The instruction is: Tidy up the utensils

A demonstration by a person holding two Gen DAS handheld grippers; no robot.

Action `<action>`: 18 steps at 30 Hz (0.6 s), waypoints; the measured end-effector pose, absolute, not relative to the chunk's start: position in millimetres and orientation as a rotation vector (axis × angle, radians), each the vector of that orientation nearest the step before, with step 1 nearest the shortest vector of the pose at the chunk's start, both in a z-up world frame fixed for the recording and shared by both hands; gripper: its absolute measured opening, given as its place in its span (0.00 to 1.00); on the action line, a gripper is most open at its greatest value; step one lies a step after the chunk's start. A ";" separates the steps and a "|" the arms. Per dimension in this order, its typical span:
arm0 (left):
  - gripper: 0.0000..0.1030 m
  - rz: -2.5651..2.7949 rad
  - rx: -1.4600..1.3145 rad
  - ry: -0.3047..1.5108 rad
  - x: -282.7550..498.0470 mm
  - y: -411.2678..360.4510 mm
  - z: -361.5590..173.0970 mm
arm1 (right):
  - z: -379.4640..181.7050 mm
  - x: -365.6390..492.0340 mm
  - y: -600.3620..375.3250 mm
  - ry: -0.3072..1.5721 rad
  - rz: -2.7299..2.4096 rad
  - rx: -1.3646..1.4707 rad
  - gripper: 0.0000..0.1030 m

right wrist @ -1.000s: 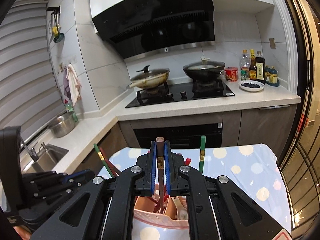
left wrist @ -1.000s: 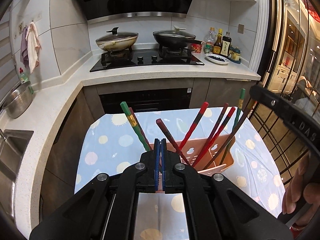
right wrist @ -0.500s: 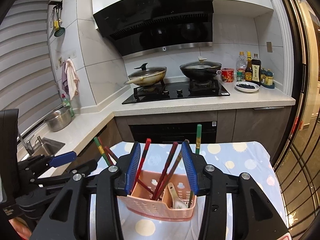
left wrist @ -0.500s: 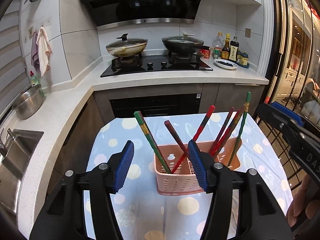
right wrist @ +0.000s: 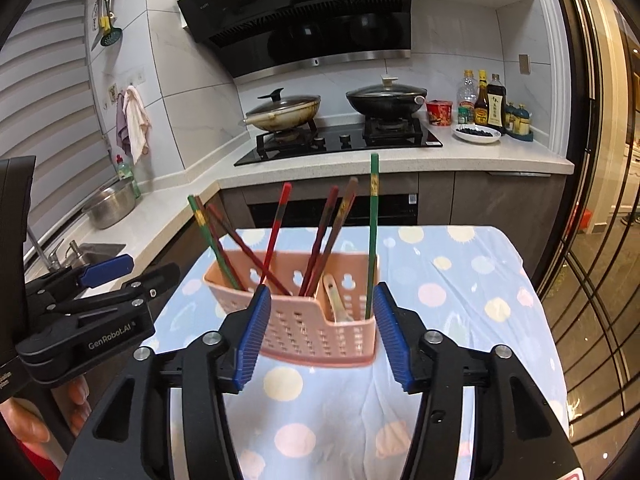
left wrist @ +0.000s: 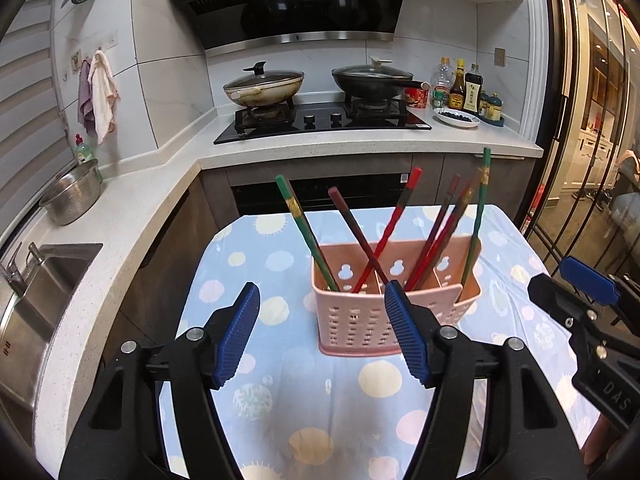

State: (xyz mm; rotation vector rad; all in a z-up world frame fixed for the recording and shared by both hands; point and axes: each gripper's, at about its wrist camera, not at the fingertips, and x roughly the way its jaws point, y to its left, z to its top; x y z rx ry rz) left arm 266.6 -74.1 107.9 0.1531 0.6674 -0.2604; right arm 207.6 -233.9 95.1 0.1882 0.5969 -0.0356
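the left gripper (left wrist: 322,334) is held spread wide, nothing between its blue pads, and the right gripper (right wrist: 320,334) is likewise spread and empty. one pink utensil basket (right wrist: 316,322) is seen on the dotted blue tablecloth (right wrist: 452,280). seven chopsticks are counted in it: two green chopsticks (right wrist: 373,236) and five red or dark red chopsticks (right wrist: 276,232), all leaning outward from the compartments. one pale spoon (right wrist: 336,300) is lodged in a right-hand compartment. the basket stands just beyond both grippers, framed between the right gripper's fingers and slightly right of centre for the left one. two lidded pans (left wrist: 262,88) are set on the stove behind.
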 end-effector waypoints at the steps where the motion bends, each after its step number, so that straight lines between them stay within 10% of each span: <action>1: 0.61 -0.260 0.153 0.671 263.3 -74.0 105.7 | 92.6 203.7 -232.8 0.606 -0.041 0.183 0.53; 18: 0.87 -0.234 0.171 0.704 222.1 -73.9 76.5 | 67.6 163.3 -227.5 0.690 -0.088 0.173 0.70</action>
